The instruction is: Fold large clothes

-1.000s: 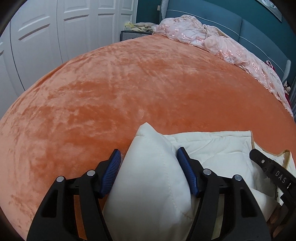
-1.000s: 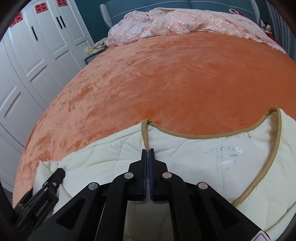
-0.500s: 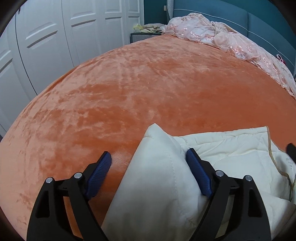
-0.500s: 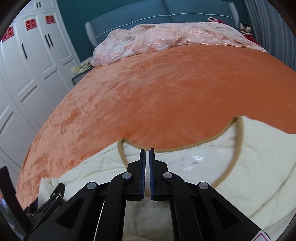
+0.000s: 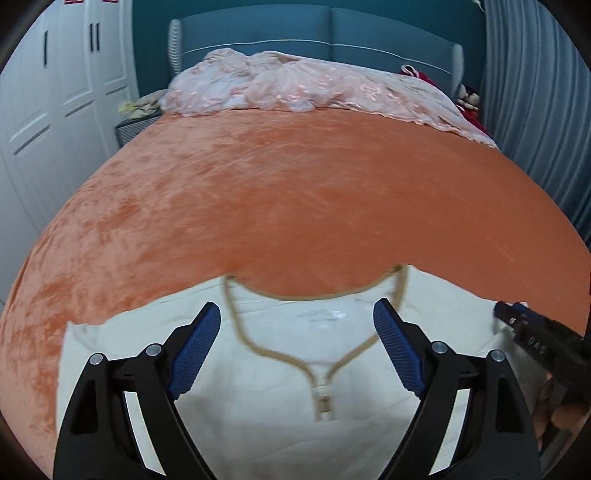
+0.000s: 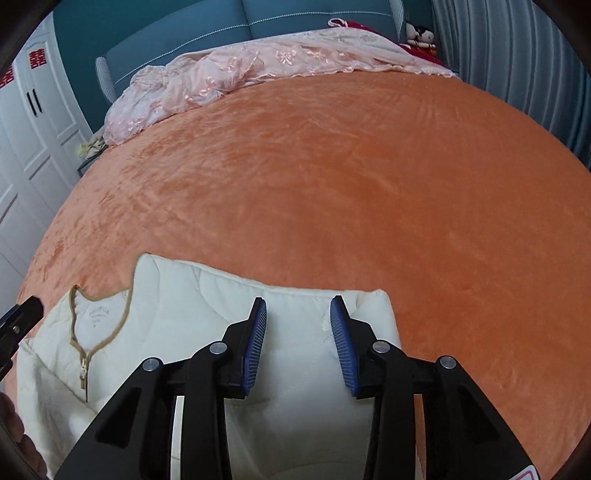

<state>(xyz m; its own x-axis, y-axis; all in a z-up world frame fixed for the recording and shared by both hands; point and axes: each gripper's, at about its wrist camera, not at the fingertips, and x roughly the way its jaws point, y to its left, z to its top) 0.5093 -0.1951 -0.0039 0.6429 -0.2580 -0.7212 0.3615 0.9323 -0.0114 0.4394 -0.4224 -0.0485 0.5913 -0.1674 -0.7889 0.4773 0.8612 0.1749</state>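
Cream quilted jacket (image 5: 280, 373) lying flat at near edge of bed, on orange plush blanket (image 5: 295, 192). Tan-trimmed neckline facing headboard, zipper closed below the V, printed label inside collar, text too blurred to read.

L claw (image 5: 297, 350) over collar area, jaws spread wide apart, blue pads either side of neckline w/ nothing pinched; jaws have just been opening, only flat fabric below them. R claw seen at right edge of left wrist view as dark tip just over jacket's right side, w/ part of a hand below it.

R claw (image 6: 297, 345) above jacket's right portion near its squared corner, jaws partly apart, have just been opening; fabric visible in gap, pads not pressing on it. L claw seen at left edge of right wrist view as black tip beside collar.

Far end of bed: crumpled pink lace bedspread (image 6: 236, 70) against teal headboard (image 5: 317, 33). White wardrobe doors (image 5: 48, 110) along left, red paper cutouts on them. Grey pleated curtain (image 6: 517, 55) on right. Small doll (image 6: 421, 35) by headboard corner.
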